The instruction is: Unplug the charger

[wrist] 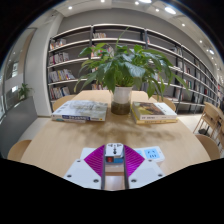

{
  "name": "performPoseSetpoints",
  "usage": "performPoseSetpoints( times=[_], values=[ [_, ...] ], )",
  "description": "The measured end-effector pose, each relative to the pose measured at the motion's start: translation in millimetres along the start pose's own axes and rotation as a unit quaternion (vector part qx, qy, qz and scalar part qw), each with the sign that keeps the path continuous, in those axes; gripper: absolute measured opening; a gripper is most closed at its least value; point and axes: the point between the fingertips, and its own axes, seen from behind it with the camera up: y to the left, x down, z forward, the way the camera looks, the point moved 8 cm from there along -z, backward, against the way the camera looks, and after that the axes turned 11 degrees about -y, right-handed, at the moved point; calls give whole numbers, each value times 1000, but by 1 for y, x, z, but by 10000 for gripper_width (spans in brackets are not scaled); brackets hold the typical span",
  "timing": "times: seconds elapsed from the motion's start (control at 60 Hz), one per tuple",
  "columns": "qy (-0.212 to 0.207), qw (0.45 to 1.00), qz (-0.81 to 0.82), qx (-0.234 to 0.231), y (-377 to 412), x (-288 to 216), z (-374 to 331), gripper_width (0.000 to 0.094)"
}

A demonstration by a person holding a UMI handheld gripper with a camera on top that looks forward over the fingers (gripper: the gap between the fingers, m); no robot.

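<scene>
My gripper (114, 158) is low over a round wooden table (60, 135). A small white charger block (114, 153) with a red and a blue mark on its face stands between the fingertips. Both magenta pads (97, 158) press against its sides, so the gripper is shut on it. What it is plugged into is hidden beneath it and the fingers. No cable shows.
A white card with blue marks (151, 154) lies just right of the fingers. Beyond them a potted green plant (123, 70) stands mid-table, with stacked books on its left (80, 110) and right (153, 111). Chairs (208, 125) and bookshelves (70, 55) surround the table.
</scene>
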Motion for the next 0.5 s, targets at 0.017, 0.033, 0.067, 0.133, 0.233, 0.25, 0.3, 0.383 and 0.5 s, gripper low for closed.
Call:
performPoseSetpoints(
  times=[0.017,0.033,0.067,0.133,0.233,0.25,0.3,0.383,0.5],
  values=[
    [-1,1000,-5,5,-2,1,4,255],
    [-2,1000,-4,7,-2,2,3,246],
    [-1,1000,8,12,-2,2,3,223],
    [16,999,29,20,-1,1,5,191],
    [36,999,30,28,-1,-1,5,135],
    [39,998,29,29,-1,-1,6,125],
    [61,997,26,28,0,-4,3,87],
    [87,988,124,32,-10,-29,2,82],
    [-112,987,115,27,-60,-184,-27,79]
  ],
)
